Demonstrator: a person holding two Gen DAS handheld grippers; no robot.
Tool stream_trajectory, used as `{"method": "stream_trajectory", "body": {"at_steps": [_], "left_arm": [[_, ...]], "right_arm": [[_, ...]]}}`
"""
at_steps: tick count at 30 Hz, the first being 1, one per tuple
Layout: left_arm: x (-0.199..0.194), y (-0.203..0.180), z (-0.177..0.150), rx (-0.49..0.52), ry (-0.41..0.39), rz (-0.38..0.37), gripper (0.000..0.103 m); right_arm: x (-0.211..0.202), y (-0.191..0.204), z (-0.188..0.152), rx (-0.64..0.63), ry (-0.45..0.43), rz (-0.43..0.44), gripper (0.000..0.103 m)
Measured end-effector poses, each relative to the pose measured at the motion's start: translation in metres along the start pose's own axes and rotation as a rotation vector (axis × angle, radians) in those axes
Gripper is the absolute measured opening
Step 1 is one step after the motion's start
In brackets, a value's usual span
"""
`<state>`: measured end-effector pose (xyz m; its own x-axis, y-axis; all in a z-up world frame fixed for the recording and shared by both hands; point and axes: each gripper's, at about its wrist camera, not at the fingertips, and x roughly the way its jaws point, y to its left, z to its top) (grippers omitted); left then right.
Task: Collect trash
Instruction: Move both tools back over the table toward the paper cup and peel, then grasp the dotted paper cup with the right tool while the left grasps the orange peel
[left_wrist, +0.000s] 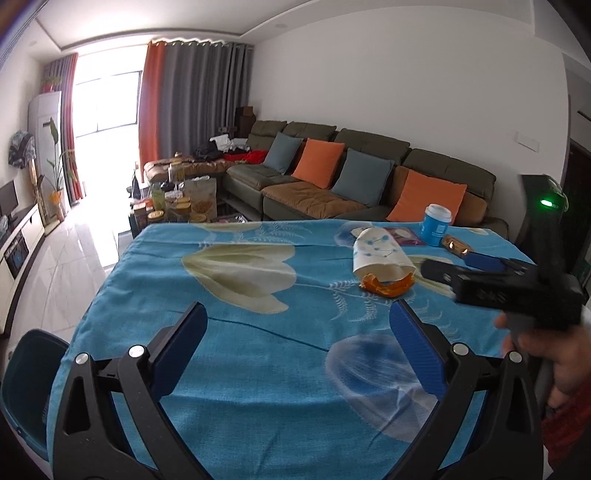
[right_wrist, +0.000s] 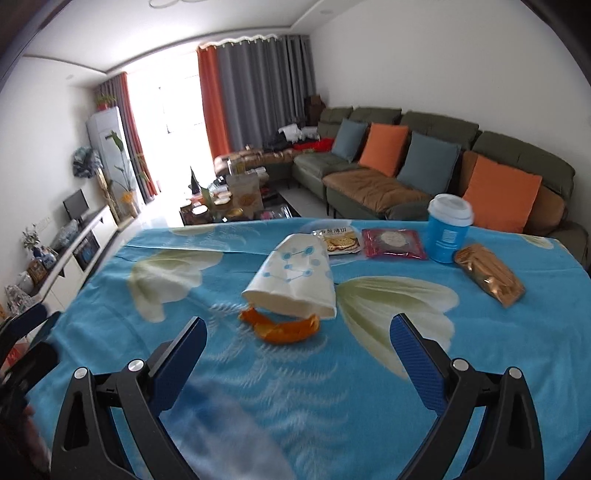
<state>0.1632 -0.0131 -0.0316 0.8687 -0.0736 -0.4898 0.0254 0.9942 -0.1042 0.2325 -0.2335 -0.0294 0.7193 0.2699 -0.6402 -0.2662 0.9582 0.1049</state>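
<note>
A curled orange peel (right_wrist: 284, 326) lies against a tipped white paper cup (right_wrist: 295, 277) (blue-dotted); left gripper (left_wrist: 298, 339) and right gripper (right_wrist: 298, 354) gape wide, empty.

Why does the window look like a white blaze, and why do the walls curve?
Left wrist view: daylight overexposes the window, glaring off the floor; the right gripper is smeared by motion. Right wrist view: the fisheye lens bends the walls, and the tablecloth blurs near the fingers; the orange peel looks soft.
</note>
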Motion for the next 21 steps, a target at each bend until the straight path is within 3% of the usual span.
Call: {"method": "stream_trajectory", "body": {"at_steps": [7, 15, 21], "left_arm": [[0.017, 0.023, -0.003, -0.048, 0.037, 0.002, 0.097], [0.035, 0.043, -0.007, -0.096, 0.072, -0.005, 0.097], [0.044, 0.043, -0.007, -0.097, 0.089, -0.018, 0.097]], "right_arm": [[0.063, -0.003, 0.025, 0.062, 0.104, -0.006, 0.096], [0.092, -0.023, 0.029, 0.166, 0.18, 0.043, 0.096], [0.098, -0.027, 0.025, 0.198, 0.205, 0.103, 0.079]]}}
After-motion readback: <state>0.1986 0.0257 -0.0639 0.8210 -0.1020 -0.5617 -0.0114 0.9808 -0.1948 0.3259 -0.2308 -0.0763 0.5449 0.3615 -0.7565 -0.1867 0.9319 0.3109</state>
